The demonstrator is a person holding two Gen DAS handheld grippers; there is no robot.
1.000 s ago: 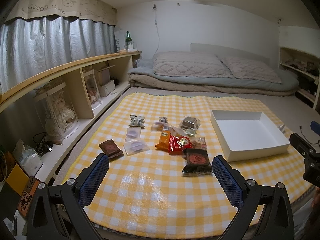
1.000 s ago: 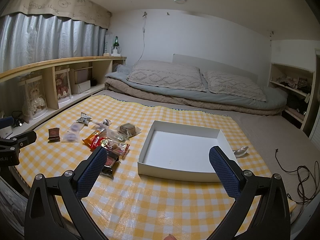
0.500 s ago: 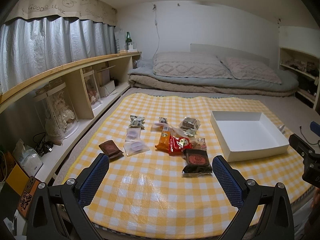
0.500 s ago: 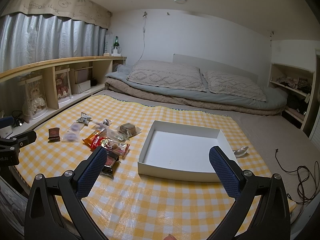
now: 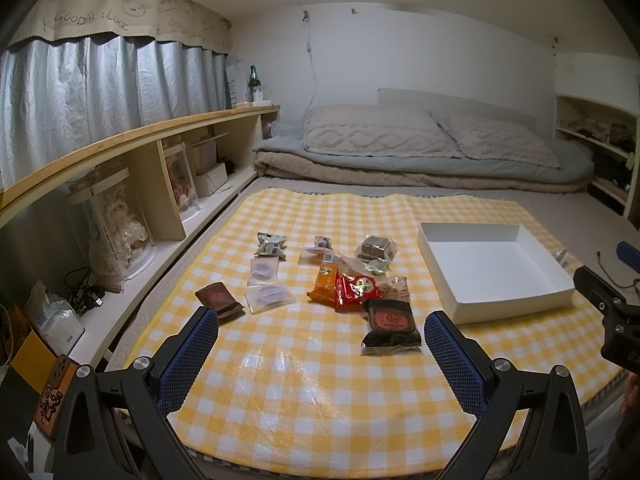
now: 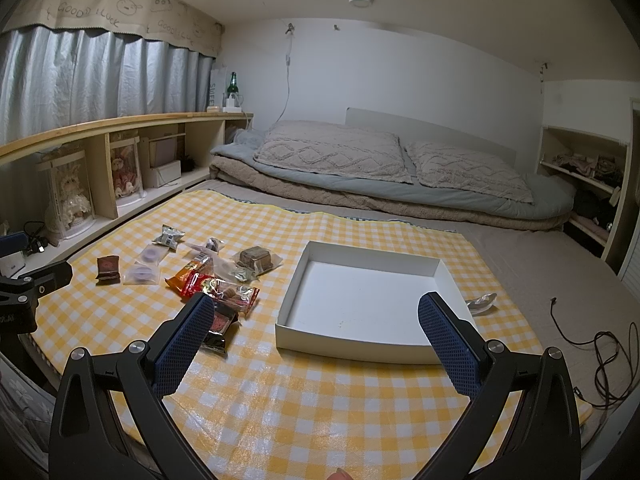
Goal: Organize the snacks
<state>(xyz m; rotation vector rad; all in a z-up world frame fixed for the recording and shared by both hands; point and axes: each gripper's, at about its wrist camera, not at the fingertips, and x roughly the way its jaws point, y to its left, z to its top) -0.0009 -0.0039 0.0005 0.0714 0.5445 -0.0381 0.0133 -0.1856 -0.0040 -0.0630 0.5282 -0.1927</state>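
Snack packets (image 5: 344, 292) lie beside white box (image 5: 494, 270) on checkered cloth (image 5: 312, 376).

A loose cluster of wrapped snacks lies flat on the yellow checked cloth (image 5: 320, 380): a dark packet with a red round label (image 5: 391, 322) nearest, touching a red packet (image 5: 354, 290) and an orange packet (image 5: 323, 285) beside it. Two clear pouches (image 5: 267, 286) and a brown packet (image 5: 219, 299) lie apart to the left. The white box (image 6: 360, 300), open-topped and empty, sits just right of the cluster.
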